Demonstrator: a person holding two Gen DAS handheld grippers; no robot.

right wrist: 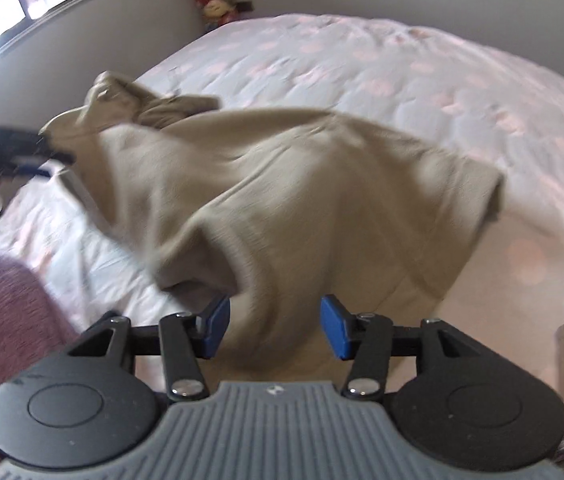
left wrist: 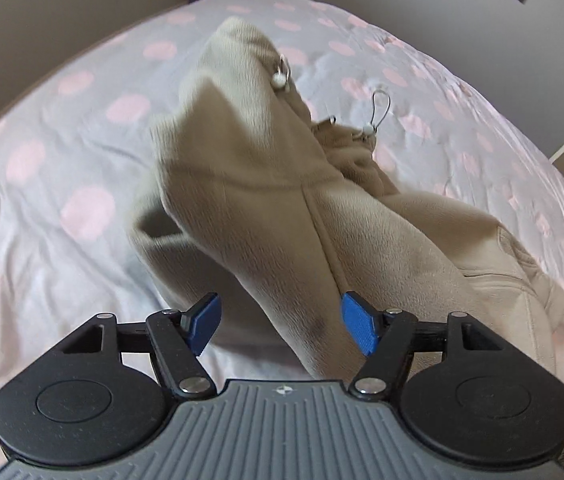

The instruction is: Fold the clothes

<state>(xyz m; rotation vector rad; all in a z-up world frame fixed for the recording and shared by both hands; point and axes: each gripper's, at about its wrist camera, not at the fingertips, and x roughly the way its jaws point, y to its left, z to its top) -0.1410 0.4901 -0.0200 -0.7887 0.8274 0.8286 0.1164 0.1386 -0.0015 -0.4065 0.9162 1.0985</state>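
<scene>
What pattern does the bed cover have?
Pale grey bed cover with pink dots, clearest in the left wrist view.

A bed [left wrist: 61, 152] carries everything, spread with a wrinkled pale grey cover dotted in pink. A beige hooded garment [left wrist: 265, 208] lies crumpled across its middle, drawcord toggles showing near the hood. At the near left edge in the right wrist view rests a mauve knitted cloth [right wrist: 5, 312].

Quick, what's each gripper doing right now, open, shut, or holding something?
Left gripper: open, hoodie between its pads, not pinched.
Right gripper: open, hoodie fabric between its pads, not gripped.
</scene>
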